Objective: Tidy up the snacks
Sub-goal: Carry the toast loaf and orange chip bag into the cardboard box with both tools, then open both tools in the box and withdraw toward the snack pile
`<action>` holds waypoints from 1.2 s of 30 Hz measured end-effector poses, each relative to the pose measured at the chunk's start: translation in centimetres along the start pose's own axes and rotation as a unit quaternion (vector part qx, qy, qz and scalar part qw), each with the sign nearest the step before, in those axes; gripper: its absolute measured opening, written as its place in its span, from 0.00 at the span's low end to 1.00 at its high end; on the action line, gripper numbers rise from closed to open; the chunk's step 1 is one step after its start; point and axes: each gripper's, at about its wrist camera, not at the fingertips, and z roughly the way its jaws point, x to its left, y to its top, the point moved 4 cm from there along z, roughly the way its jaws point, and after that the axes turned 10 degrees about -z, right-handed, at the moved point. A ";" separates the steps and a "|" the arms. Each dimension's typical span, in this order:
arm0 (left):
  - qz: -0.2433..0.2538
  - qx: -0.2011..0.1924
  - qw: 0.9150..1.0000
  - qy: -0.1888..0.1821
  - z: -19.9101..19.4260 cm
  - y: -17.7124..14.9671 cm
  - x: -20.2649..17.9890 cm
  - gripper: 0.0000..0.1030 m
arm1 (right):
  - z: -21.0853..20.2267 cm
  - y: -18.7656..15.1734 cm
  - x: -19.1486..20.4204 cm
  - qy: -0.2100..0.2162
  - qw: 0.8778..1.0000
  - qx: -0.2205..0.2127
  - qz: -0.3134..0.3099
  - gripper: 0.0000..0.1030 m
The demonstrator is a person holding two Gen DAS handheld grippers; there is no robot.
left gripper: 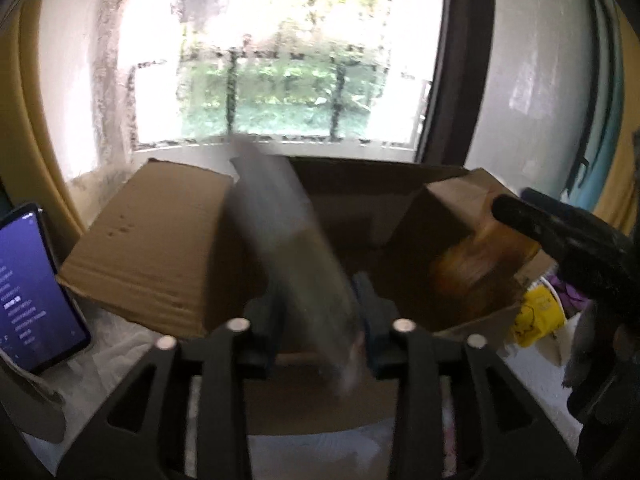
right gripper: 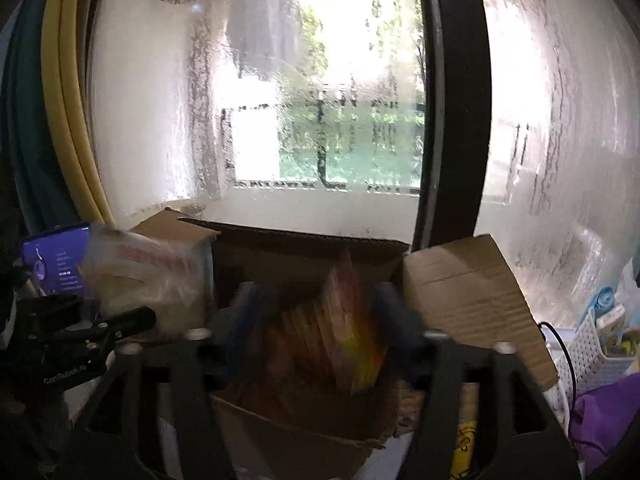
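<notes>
An open cardboard box [left gripper: 160, 240] stands below a window; it also shows in the right wrist view [right gripper: 472, 292]. My left gripper [left gripper: 318, 320] is shut on a blurred, clear and grey snack pack [left gripper: 288, 248], held tilted over the box opening. In the right wrist view the same pack [right gripper: 152, 280] shows at the left as a clear bag with red print. My right gripper [right gripper: 320, 320] is shut on an orange and yellow snack packet [right gripper: 340, 332] over the box. That packet [left gripper: 480, 256] and the right gripper's dark body show at the right of the left wrist view.
A lit phone [left gripper: 32, 288] leans at the left of the box. A yellow packet [left gripper: 536, 316] lies to the right of the box. A white lattice basket [right gripper: 592, 344] with packets and a purple bag [right gripper: 608, 412] sit at the far right. The window glass stands right behind the box.
</notes>
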 end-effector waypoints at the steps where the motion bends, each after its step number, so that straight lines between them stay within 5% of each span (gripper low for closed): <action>1: 0.003 -0.006 1.000 0.003 -0.3 0.0 -0.1 0.44 | -0.1 0.1 0.1 0.000 1.000 -0.004 -0.002 0.75; 13: -0.011 -0.036 0.999 -0.004 -6.6 -0.8 0.7 0.68 | -3.9 -0.5 2.3 0.007 1.000 0.004 -0.003 0.75; 36: -0.007 -0.030 0.999 -0.024 -15.2 -7.0 -1.9 0.73 | -13.9 -5.3 4.8 0.015 1.000 0.023 0.014 0.75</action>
